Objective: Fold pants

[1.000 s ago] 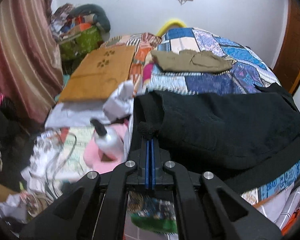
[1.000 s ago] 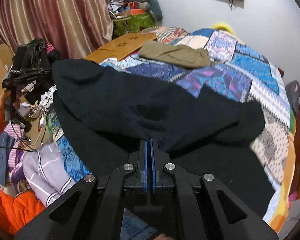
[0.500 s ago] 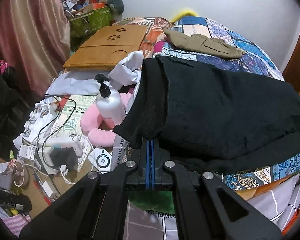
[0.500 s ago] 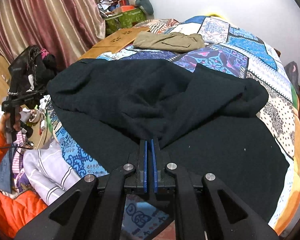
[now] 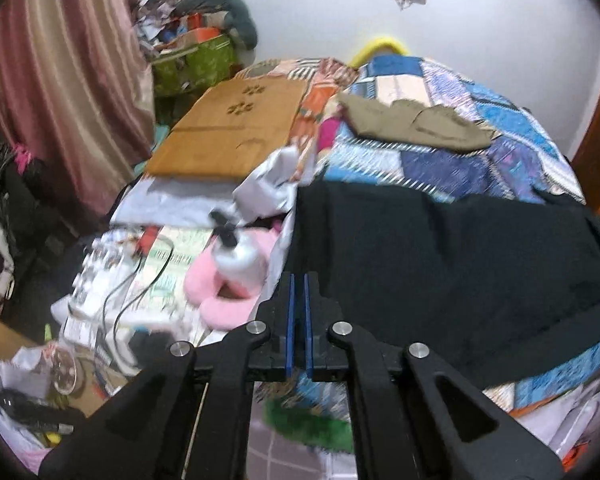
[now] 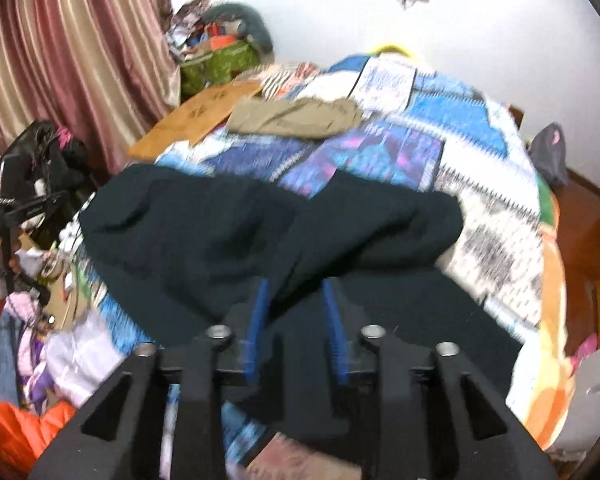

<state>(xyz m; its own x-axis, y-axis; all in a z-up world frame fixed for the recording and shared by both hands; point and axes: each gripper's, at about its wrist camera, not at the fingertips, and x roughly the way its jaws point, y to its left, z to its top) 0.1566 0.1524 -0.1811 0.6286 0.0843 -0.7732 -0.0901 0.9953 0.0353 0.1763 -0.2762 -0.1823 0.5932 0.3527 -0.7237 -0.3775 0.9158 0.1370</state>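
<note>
Both claws sit at the near edge of the black pants [image 5: 440,264], which lie left to right. Your left gripper [image 5: 297,292] is pressed together on nothing; your right gripper [image 6: 294,300] is opening, cloth loose between its jaws.

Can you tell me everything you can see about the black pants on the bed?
The black pants look like soft, dark, thick cloth. They lie spread on the patchwork quilt near the bed's edge, folded over so one layer sits on top of another, with a bumpy fold across the top. Some cloth sits between the right gripper's blue fingers, whose jaws are opening. The left gripper is shut beside the pants' edge; whether it touches them is unclear.
</note>
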